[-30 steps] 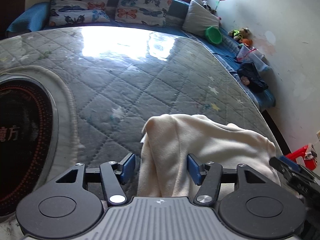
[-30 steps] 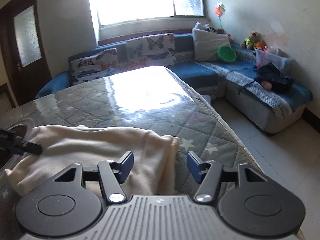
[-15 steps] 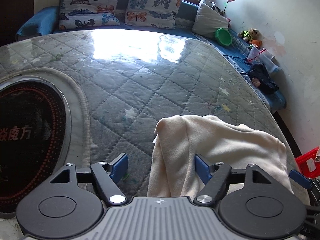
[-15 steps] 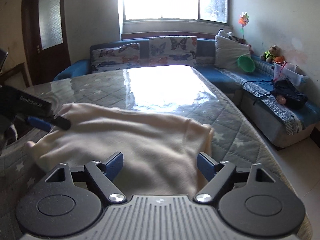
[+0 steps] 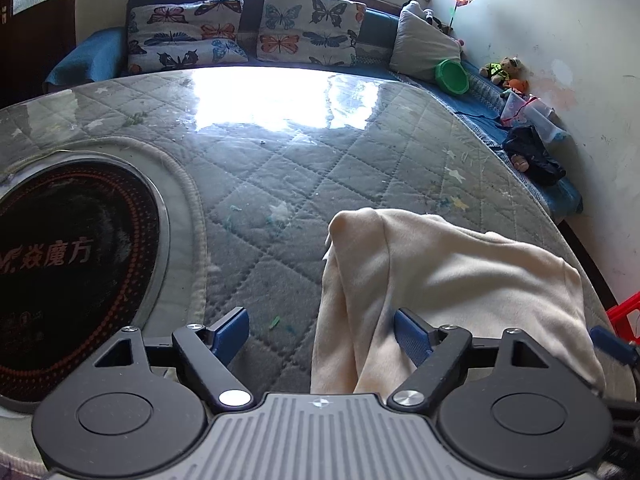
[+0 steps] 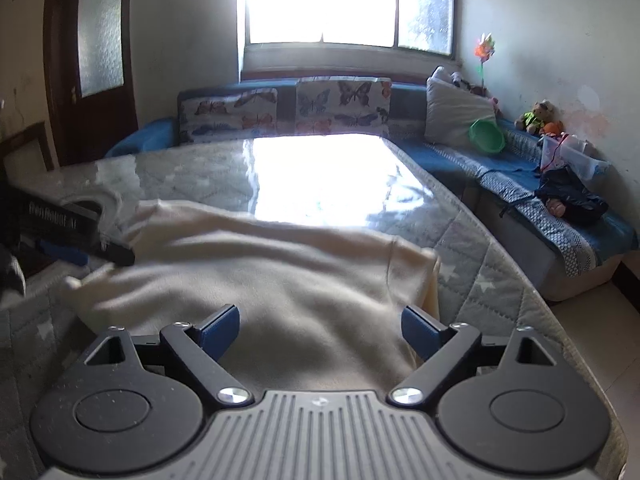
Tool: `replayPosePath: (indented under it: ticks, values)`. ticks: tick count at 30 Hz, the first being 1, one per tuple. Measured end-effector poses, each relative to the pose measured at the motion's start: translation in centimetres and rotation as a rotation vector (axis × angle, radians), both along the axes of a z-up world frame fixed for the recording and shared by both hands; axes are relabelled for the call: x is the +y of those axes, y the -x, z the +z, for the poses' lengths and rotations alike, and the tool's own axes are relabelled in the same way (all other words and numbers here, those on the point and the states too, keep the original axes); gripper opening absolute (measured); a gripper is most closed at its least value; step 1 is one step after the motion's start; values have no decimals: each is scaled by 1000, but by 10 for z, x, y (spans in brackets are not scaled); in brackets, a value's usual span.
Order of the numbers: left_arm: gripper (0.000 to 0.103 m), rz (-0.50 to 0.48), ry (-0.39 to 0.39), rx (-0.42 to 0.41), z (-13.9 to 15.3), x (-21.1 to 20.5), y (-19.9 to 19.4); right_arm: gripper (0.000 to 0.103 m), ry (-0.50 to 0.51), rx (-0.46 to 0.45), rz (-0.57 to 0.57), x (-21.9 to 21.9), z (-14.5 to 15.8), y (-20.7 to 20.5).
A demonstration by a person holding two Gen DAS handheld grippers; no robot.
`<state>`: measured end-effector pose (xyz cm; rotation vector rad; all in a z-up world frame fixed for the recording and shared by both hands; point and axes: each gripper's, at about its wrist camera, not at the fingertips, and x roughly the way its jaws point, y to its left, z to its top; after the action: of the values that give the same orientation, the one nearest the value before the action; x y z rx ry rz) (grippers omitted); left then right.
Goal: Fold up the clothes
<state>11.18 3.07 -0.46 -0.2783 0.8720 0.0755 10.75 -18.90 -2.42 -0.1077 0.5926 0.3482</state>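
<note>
A cream garment (image 5: pixel 448 280) lies folded on the quilted grey table cover (image 5: pixel 304 168), near the table's right edge. My left gripper (image 5: pixel 322 334) is open and empty, just above the garment's left edge. The garment also fills the middle of the right wrist view (image 6: pixel 280 272). My right gripper (image 6: pixel 320 330) is open and empty over the garment's near part. The left gripper's fingers (image 6: pixel 76 250) show at the left of the right wrist view, beside the garment's far left edge.
A black round induction hob (image 5: pixel 68 256) is set in the table at the left. A blue sofa (image 6: pixel 500 168) with butterfly cushions (image 5: pixel 308 32) wraps the back and right, holding a green bowl (image 6: pixel 486 136), toys and dark clothes (image 6: pixel 572 200). A red stool (image 5: pixel 624 312) stands past the right edge.
Both grippers have opened wider and pulled back and up from the garment. The garment now lies flatter and shows more fully in the right wrist view.
</note>
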Motion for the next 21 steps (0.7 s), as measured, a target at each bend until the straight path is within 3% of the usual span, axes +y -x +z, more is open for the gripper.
replayPosePath:
  ticks: [7,15,21]
  values:
    - [84,1,-25,-5,-2,-2,7,94,15,-3,31,14,-4,1]
    - [85,-1,-55,-14,-3,0,10,94,140,11,74,20,-21,19]
    - [85,22,-74,-61,10,3,15,92,138,16,100,15,-7,24]
